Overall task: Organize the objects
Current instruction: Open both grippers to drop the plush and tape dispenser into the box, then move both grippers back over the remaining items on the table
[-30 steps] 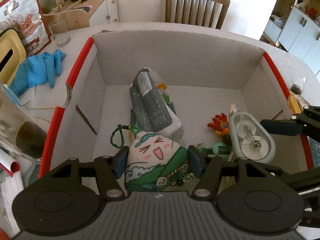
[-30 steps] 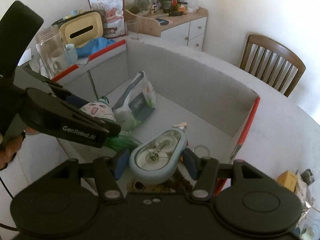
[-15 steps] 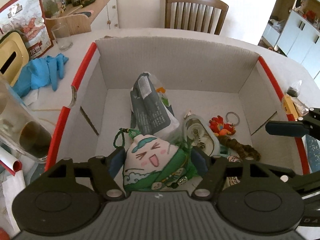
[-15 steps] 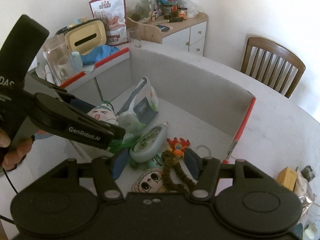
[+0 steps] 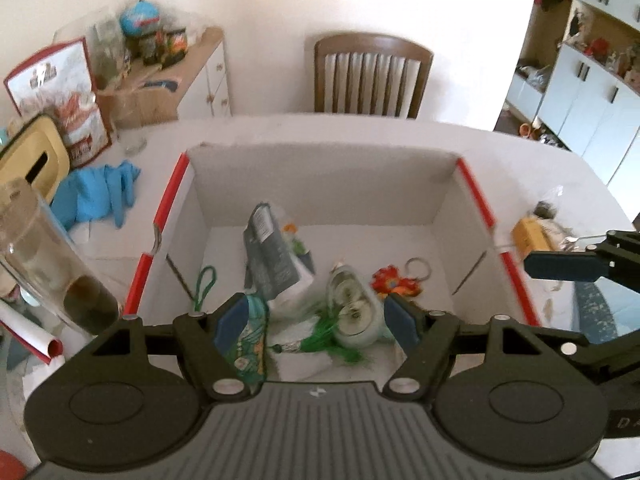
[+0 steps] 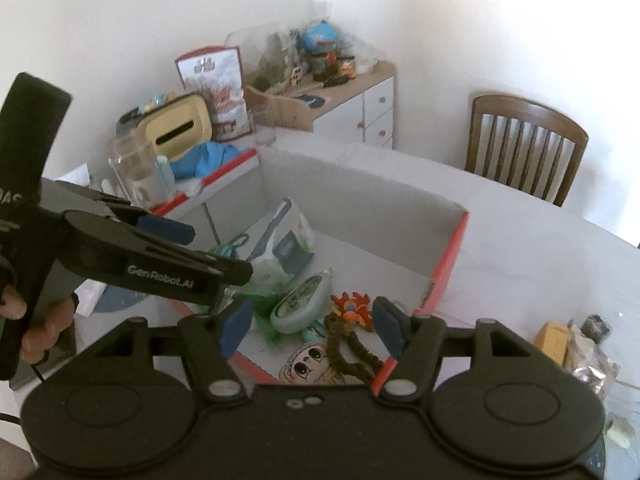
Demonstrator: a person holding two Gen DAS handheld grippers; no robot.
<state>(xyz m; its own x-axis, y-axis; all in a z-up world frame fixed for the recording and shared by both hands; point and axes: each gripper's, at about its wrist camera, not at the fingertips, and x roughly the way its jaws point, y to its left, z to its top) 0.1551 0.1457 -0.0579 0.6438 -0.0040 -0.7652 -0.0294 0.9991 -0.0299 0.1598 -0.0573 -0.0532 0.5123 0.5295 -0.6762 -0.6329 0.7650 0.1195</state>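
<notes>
Over a red-edged cardboard box at the centre of both views, two hand-held grippers are seen with nothing clamped. The left gripper has its jaws apart; a green plush charm lies against its left pad, though it cannot be told whether the charm is touched or simply lies below in the box. The right gripper is likewise parted, its jaws having just been opening, with only the box contents visible through the gap.

The sorted items are gathered on the box floor: a grey snack pouch at centre, a correction tape dispenser just below right of it, an orange charm with key ring further right, and a brown twisted cord beside a doll-face toy at the lower centre of the right view.

The release is judged complete. For a clean withdrawal, both tools are best lifted straight clear of the walls, so the charm's loop is not snagged.
</notes>
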